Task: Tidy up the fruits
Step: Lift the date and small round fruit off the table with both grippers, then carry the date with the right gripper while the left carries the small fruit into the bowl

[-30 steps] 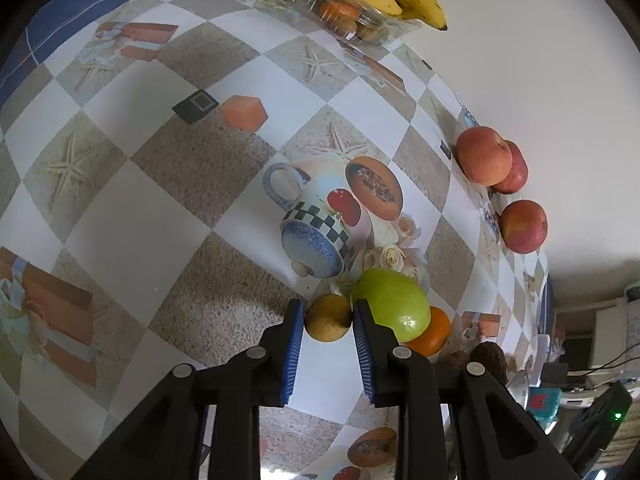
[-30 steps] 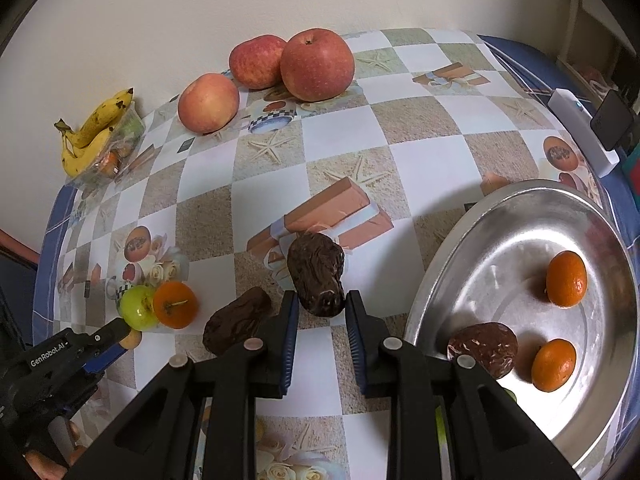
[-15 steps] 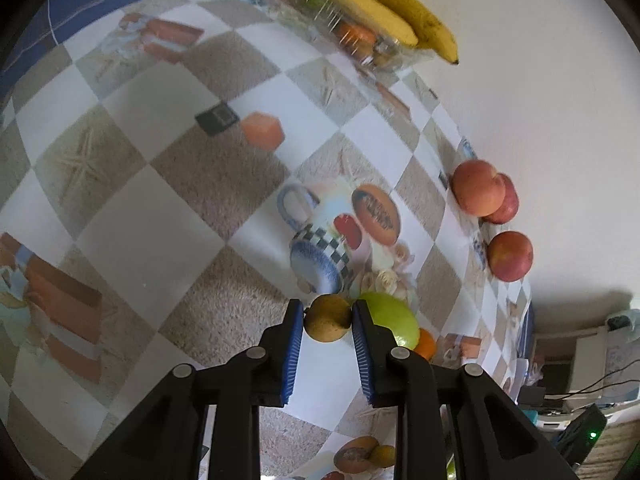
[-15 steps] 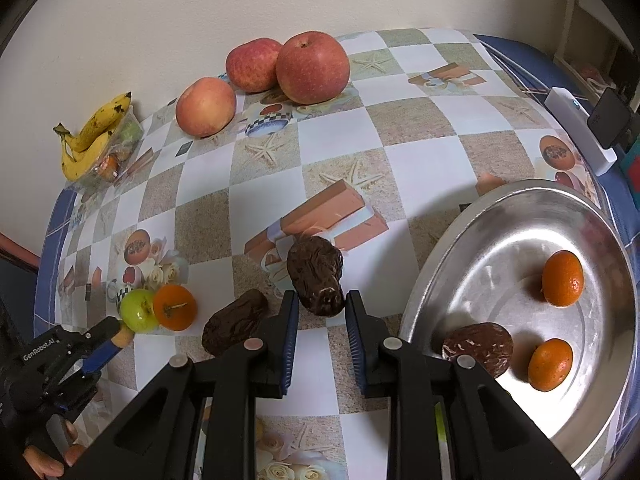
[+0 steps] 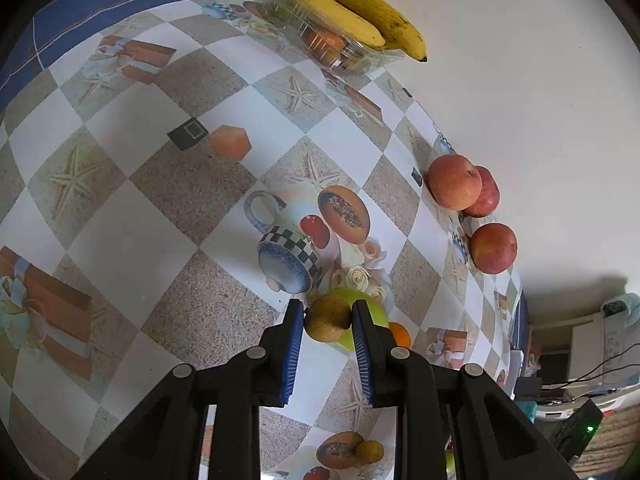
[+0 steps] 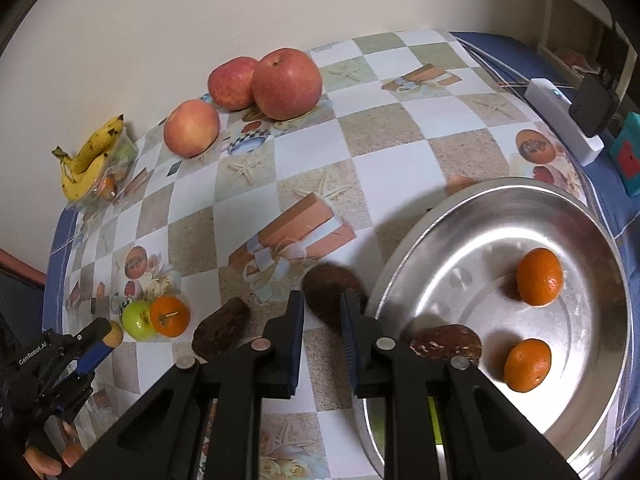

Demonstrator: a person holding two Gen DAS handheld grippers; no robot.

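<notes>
L gripper point(image 5: 327, 320), R gripper point(image 6: 322, 312) — jaws clamped

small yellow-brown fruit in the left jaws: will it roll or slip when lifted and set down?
The small yellow-brown fruit looks round, so it will probably roll once released. Its skin seems matte and speckled, so slipping looks unlikely. The left gripper holds it only near the pad tips, so it might squirt out.

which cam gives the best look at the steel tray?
Right wrist. The steel tray fills its right side, with two small oranges and a dark brown fruit inside; the right gripper only covers its near-left rim. The left wrist view shows none of it, only the tablecloth side with the bananas.
</notes>
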